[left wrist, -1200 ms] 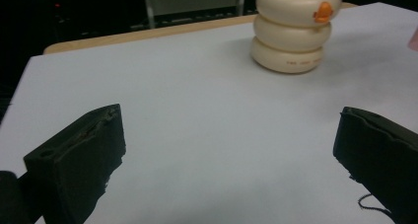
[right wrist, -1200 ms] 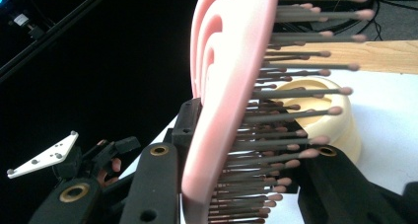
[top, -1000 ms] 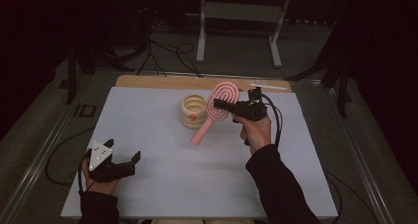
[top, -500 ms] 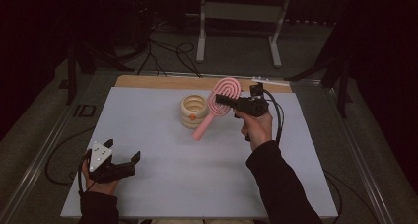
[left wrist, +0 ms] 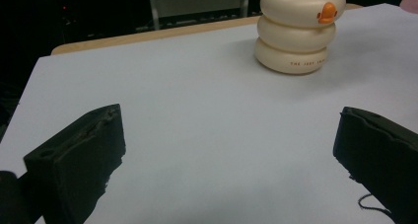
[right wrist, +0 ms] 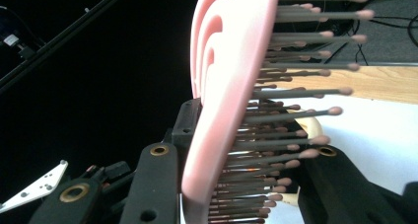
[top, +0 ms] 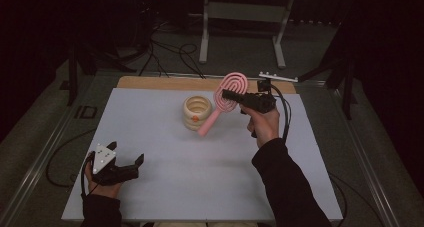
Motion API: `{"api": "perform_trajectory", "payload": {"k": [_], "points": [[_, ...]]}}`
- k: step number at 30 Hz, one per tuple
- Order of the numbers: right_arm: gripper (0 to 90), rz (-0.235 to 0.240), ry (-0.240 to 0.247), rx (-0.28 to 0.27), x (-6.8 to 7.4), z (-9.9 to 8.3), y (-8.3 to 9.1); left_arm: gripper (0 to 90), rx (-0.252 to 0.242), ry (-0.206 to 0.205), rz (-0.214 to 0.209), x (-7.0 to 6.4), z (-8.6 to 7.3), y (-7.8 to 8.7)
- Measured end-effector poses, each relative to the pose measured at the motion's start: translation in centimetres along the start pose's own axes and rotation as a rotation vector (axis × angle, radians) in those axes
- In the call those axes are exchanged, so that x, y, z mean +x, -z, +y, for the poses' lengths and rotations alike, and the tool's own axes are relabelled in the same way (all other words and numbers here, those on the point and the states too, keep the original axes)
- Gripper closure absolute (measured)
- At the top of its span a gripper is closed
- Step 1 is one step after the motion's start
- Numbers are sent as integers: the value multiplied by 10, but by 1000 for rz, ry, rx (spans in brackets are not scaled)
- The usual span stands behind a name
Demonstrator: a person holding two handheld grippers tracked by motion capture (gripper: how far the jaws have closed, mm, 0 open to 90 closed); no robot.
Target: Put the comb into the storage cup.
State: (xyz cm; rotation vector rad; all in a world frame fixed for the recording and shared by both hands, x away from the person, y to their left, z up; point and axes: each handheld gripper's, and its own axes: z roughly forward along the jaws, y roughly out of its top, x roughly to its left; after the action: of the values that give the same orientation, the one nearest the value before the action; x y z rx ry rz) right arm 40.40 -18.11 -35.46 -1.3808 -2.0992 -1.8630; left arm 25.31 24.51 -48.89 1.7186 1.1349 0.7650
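The cream ringed cup (top: 196,112) (an orange duck on its side) stands on the counter (top: 165,187); its inside is hidden. Just right of it, the right gripper (top: 231,95) clamps a pink hairbrush (top: 225,99) aloft. The left gripper (top: 126,159), well nearer than the cup, has its jaws wide apart, holding nothing.

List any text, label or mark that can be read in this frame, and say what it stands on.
Cream ringed cup: a line of small brown print on its bottom ring, starting "THE", with the rest too small and blurred to read.
Same cup: an orange duck-bill mark on its top ring, a picture, not text.
Pink hairbrush, right gripper and left gripper: no readable text.
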Motion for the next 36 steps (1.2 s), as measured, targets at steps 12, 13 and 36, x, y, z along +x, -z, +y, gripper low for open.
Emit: {"api": "perform_trajectory", "payload": {"k": [12,13,36], "points": [[637,-8,0,-16,1,11,-2,3,0,1,1,0,0,0],[637,-8,0,-16,1,11,-2,3,0,1,1,0,0,0],[637,-36,11,-32,-3,28,-9,3,-8,-2,14,0,-1,1]]}}
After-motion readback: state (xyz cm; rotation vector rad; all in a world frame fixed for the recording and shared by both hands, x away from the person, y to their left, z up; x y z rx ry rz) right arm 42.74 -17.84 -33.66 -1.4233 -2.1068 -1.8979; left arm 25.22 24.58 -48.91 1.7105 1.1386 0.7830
